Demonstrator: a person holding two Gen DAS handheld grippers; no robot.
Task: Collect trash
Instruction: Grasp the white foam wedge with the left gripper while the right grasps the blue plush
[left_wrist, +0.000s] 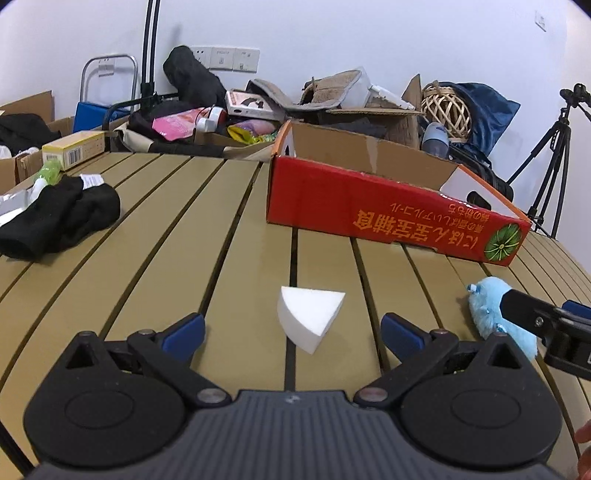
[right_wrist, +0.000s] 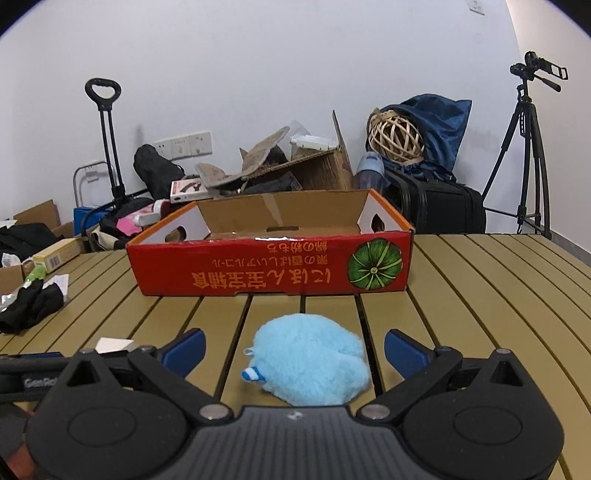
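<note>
Foam wedge (left_wrist: 309, 318), white and cut like a quarter of a round, lies on the slatted table (left_wrist: 229, 240) straight ahead of the left gripper (left_wrist: 292, 330), between its 2 blue fingertips (left_wrist: 184, 330) and slightly beyond them. Those tips stand wide apart, touching nothing. The wedge's pointed corner faces back toward the tool and its curved side turns away to the left, so its longer run lies roughly along the line of approach. Beyond the wedge, ahead and to the right, sits the red cardboard box (left_wrist: 391, 212), open at the top and seemingly the place for the trash; the way between looks unobstructed. Far to the left lies a heap of black cloth (left_wrist: 62, 218). At the right edge the right gripper (left_wrist: 546, 325) reaches in beside a blue fluffy item (left_wrist: 491, 314), though whether it touches cannot be told here.

From the right wrist, the blue fluffy item (right_wrist: 312, 363) rests on the table (right_wrist: 480, 295) directly ahead of the right gripper (right_wrist: 293, 349), centred between its 2 fingertips (right_wrist: 406, 350), which are spread wide with clear space on either side of the fluff. Its long axis runs across the tool, left to right, with a small striped tag (right_wrist: 253, 374) at its left end. The box (right_wrist: 273, 269) stands straight ahead beyond it, its long wall broadside. A corner of the foam wedge (right_wrist: 112, 345) shows to the left, near the left gripper's arm (right_wrist: 29, 373).

By my reading, each gripper is nearer its own piece, and closing comes next.
</note>
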